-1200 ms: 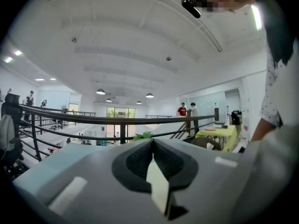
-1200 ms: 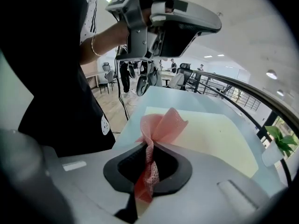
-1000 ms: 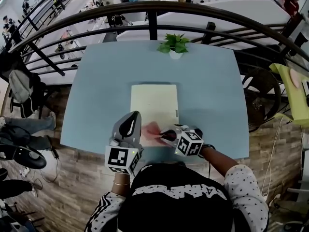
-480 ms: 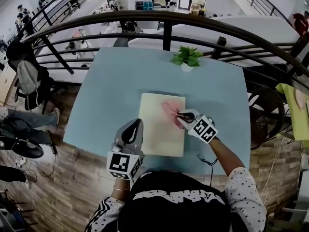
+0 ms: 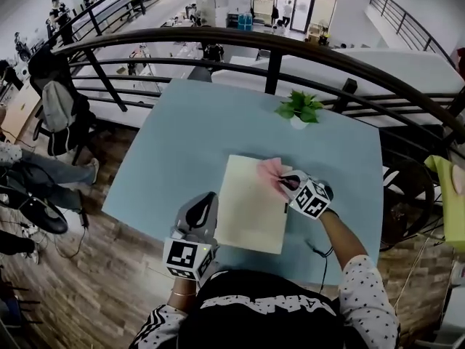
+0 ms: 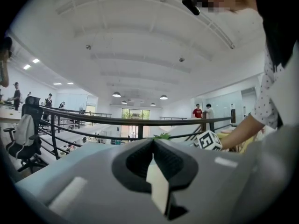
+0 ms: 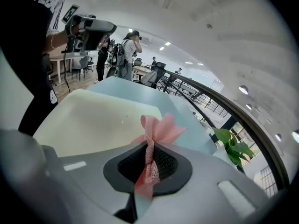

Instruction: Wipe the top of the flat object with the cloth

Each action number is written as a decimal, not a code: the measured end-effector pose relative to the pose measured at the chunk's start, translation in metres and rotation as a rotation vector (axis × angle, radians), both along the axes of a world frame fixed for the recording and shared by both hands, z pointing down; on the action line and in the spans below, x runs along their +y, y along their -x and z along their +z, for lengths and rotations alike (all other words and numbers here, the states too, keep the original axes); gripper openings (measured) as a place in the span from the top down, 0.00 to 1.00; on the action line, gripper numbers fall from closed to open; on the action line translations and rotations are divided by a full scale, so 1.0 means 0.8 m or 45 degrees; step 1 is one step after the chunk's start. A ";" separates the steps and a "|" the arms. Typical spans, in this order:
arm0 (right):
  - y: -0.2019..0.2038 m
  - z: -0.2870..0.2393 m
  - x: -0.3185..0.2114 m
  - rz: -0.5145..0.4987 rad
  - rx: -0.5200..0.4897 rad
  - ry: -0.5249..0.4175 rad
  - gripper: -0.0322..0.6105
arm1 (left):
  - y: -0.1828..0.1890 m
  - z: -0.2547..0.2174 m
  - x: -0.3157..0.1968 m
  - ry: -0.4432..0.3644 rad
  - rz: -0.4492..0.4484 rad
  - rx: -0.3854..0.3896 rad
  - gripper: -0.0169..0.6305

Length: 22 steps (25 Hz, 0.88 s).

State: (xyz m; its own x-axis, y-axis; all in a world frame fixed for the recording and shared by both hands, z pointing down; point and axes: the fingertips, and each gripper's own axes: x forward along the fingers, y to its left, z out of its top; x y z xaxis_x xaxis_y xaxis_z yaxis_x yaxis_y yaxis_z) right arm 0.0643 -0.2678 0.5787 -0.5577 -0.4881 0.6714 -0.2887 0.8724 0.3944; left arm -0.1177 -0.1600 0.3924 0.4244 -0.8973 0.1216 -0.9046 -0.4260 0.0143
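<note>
Cloth [image 5: 270,169] farther up flat object [image 5: 251,211], pinched by right gripper [image 5: 289,182] jaws; left gripper [image 5: 206,199] jaws together.

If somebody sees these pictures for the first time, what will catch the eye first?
The pink cloth, pinched in the right gripper, lies on the far right corner of the cream board on the blue table. A small green plant stands at the table's far edge.

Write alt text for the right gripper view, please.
The right gripper is shut on a twisted pink cloth, its free end fanned out at the edge of a cream board on a pale blue table. A green plant stands at right.
</note>
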 end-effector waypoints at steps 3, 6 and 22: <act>0.003 0.004 -0.013 -0.024 0.053 -0.026 0.92 | 0.005 -0.004 -0.002 -0.010 -0.013 0.014 0.97; 0.002 0.007 -0.028 -0.010 0.064 -0.024 0.92 | 0.012 -0.006 -0.004 -0.022 -0.036 0.007 0.97; -0.008 0.045 -0.057 -0.004 0.157 0.036 0.92 | 0.032 0.006 -0.011 0.005 -0.106 0.005 0.97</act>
State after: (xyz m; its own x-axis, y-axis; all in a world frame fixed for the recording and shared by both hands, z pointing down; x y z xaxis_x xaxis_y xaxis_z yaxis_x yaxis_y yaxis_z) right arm 0.0706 -0.3130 0.6143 -0.4712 -0.4663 0.7487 -0.2369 0.8846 0.4018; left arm -0.1433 -0.1690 0.3975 0.3489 -0.9290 0.1233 -0.9368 -0.3492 0.0196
